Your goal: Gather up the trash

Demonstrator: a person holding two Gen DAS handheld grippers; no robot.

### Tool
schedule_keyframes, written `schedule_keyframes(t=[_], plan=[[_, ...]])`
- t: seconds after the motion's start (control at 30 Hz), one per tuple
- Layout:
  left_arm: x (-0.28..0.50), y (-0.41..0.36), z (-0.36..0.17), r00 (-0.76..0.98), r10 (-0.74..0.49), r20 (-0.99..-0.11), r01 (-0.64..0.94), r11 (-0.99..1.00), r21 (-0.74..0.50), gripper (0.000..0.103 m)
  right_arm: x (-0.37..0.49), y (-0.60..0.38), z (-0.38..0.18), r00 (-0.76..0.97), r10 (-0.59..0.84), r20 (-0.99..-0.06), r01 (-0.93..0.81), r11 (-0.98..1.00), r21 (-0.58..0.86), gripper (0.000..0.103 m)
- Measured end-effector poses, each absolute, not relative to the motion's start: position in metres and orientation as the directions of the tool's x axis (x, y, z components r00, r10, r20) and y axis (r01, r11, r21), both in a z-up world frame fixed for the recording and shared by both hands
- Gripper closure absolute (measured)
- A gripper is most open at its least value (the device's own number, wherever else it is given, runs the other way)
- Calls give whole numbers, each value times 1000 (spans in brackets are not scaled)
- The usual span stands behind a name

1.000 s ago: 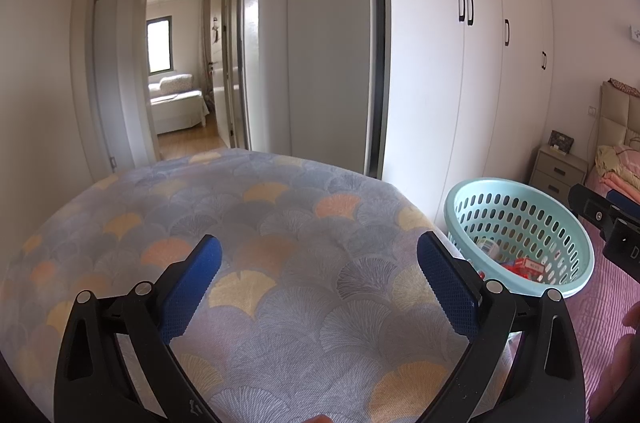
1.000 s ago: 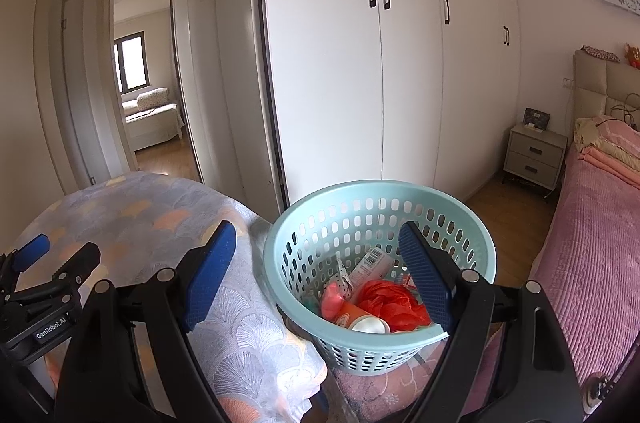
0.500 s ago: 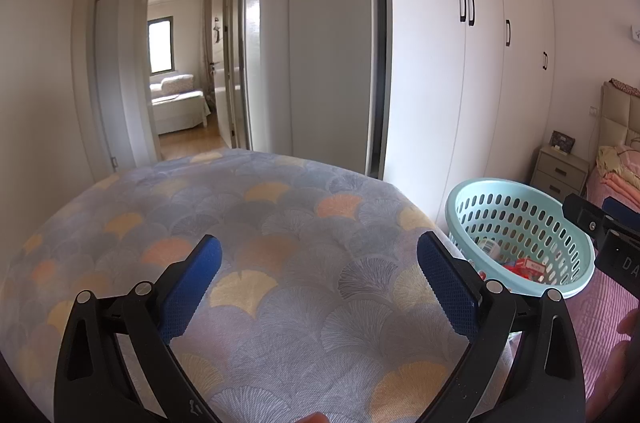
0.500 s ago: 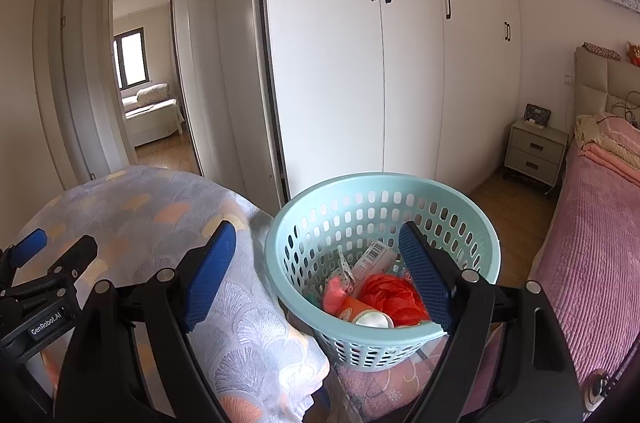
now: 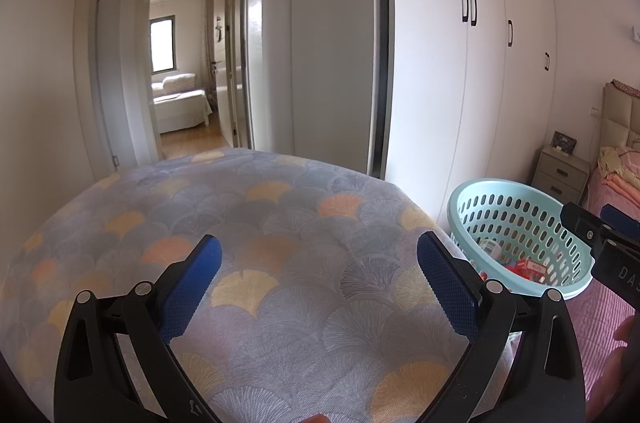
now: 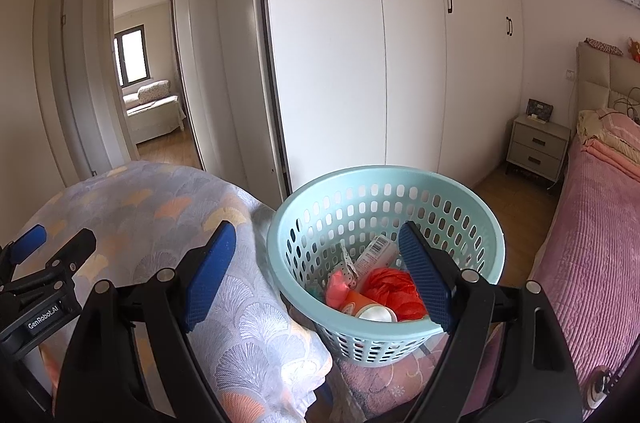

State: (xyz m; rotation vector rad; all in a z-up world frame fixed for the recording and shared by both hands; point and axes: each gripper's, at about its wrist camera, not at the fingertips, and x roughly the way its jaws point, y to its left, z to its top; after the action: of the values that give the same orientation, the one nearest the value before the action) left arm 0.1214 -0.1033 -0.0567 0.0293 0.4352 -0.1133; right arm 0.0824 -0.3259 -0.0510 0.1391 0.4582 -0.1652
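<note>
A pale blue perforated basket [image 6: 472,223] stands on the pink bed edge, holding trash: a red crumpled bag [image 6: 390,289], a white tube [image 6: 376,253], an orange cup [image 6: 360,305]. It also shows in the left wrist view [image 5: 500,191]. My right gripper [image 6: 316,275] is open and empty, held just in front of the basket, its right finger over the rim. My left gripper [image 5: 318,279] is open and empty above the patterned blanket [image 5: 260,223]. No trash shows on the blanket.
White wardrobe doors [image 6: 380,63] rise behind the basket. A bedside cabinet [image 6: 538,143] and the pink bed [image 6: 592,243] are at the right. An open doorway [image 5: 184,63] leads to another room. The left gripper shows at the right view's left edge [image 6: 44,263].
The right gripper has drifted slightly back and left, so the basket sits a little further right and nearer. The left gripper has hardly moved.
</note>
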Motion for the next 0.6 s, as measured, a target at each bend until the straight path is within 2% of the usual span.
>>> schedule_keyframes(t=[0.6], plan=[[110,-91,-42,909,-51,-413,69,997,30,8,80,-322,-42,889,-116,-443,178,979,102,24]])
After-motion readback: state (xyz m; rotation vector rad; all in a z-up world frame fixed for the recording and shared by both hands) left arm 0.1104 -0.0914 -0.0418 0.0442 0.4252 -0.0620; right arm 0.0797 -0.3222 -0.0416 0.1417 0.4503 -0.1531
